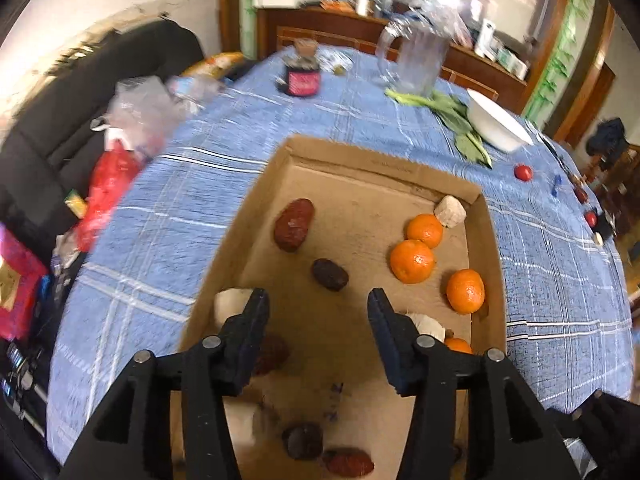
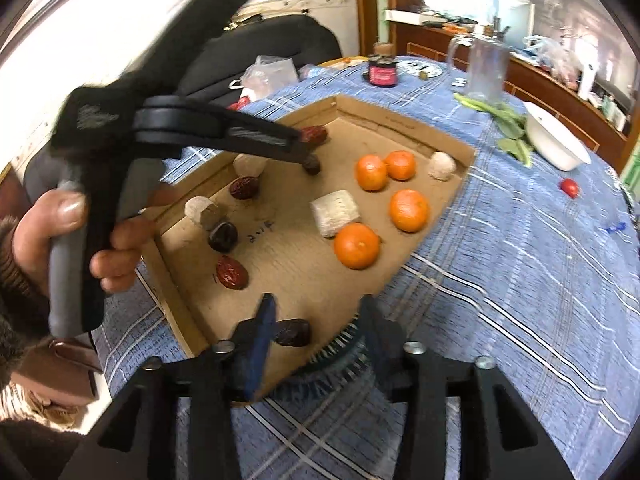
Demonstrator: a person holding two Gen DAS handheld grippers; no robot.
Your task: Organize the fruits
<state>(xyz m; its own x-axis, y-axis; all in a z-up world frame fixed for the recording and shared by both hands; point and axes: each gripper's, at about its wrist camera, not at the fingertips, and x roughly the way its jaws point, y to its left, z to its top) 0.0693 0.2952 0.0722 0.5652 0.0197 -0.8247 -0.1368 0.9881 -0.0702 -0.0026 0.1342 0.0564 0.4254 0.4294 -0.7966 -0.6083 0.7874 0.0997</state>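
Fingers of left gripper (image 1: 318, 300) spread wide, empty, hovering over the cardboard tray (image 1: 248, 216); right gripper (image 2: 316, 312) likewise spread, nothing between, low at the tray's near corner beside a dark date (image 2: 294, 333). Fruits: glossy orange tangerines (image 2: 356, 246) grouped on the right side; wrinkled red-brown dates (image 2: 231, 273) scattered along the left. Pale rough blocks (image 2: 335, 212) lie among them. Tray sits on blue plaid tablecloth (image 2: 500, 280); white bowl (image 2: 556, 142) and small red fruit (image 2: 569, 187) lie outside it.
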